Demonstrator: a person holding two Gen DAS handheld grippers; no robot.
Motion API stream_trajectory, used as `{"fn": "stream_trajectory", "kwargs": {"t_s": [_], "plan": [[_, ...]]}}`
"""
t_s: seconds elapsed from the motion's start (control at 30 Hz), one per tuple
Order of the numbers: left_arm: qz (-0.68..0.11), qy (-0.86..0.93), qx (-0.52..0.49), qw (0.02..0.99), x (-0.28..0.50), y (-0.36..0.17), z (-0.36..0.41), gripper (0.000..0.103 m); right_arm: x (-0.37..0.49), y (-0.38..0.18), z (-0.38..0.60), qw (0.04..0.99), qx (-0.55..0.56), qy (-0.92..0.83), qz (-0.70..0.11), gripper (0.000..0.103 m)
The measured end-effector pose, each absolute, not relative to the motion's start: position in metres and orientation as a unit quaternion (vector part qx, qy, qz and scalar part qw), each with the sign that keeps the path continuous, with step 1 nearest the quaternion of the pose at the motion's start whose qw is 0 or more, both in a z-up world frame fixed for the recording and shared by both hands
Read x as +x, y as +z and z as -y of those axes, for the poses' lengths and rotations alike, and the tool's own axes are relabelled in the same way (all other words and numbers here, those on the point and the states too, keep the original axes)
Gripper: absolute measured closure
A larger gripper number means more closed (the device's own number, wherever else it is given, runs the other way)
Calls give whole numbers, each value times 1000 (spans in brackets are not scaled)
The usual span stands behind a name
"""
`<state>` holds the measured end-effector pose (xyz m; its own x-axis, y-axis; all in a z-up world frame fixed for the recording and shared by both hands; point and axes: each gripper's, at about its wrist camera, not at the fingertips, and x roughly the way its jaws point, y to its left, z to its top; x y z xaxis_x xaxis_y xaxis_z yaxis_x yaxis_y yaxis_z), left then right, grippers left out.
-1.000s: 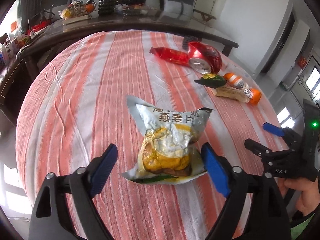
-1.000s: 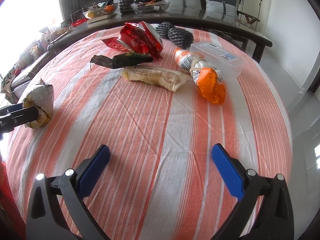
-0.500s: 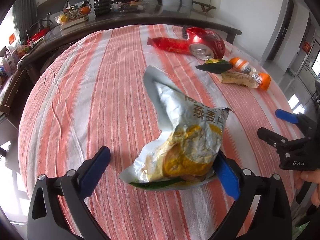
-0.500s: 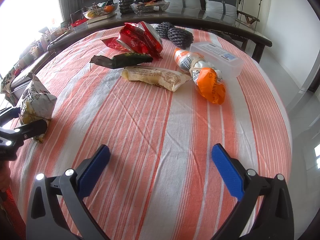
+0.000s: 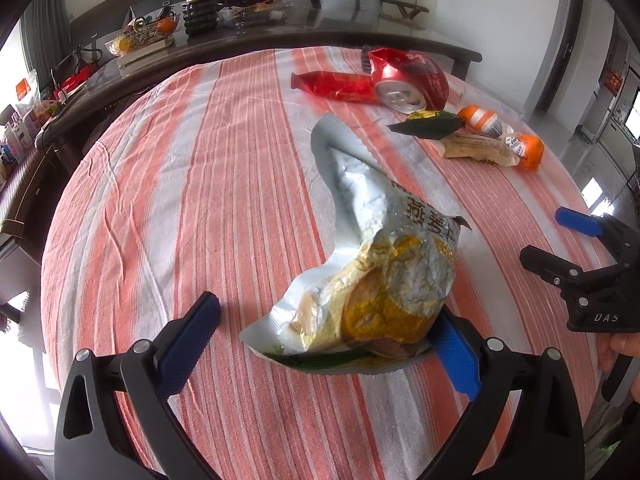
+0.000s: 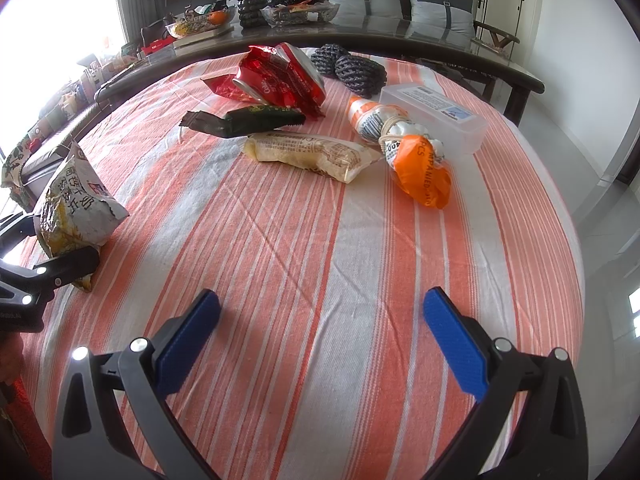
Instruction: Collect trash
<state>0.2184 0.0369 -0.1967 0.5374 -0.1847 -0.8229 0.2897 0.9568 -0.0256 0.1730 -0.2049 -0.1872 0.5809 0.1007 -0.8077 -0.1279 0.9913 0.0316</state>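
A crumpled silver-and-yellow snack bag (image 5: 380,280) lies on the striped tablecloth (image 5: 224,184) between the fingers of my left gripper (image 5: 326,320). Its lower end leans against the right pad (image 5: 456,352), and the left pad stands well clear of it. That gripper is open wide. The right wrist view shows the same bag (image 6: 72,208) at the far left, with a left finger (image 6: 68,264) in front of it. My right gripper (image 6: 322,300) hangs open over bare cloth with nothing between its fingers. It also shows at the right edge (image 5: 580,248) of the left wrist view, held by a hand.
Further back lie a red wrapper with a crushed can (image 6: 276,76), a dark green wrapper (image 6: 244,120), a beige packet (image 6: 312,156), an orange bag (image 6: 420,172), a clear plastic box (image 6: 436,116) and two dark scrubbers (image 6: 352,68). A dark side table (image 6: 360,40) stands behind.
The left jaws have spread wider. The snack bag, upright between them before, has slumped to the right against the right finger. The right gripper has not moved.
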Motion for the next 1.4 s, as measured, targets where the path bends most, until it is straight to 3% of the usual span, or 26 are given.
{"fn": "stream_trajectory", "kwargs": {"t_s": [0.87, 1.1, 1.27, 1.4], "plan": [[-462, -137, 61, 874, 217, -197, -35, 5, 171, -186, 207, 889, -11, 66, -453, 5], [-468, -145, 46, 870, 214, -193, -51, 5, 182, -151, 269, 899, 88, 59, -425, 5], [-469, -160, 28, 868, 215, -190, -57, 5, 233, -142, 301, 872, 119, 76, -468, 5], [-461, -178, 26, 869, 216, -188, -50, 5, 272, -148, 288, 847, 110, 105, -510, 19]]}}
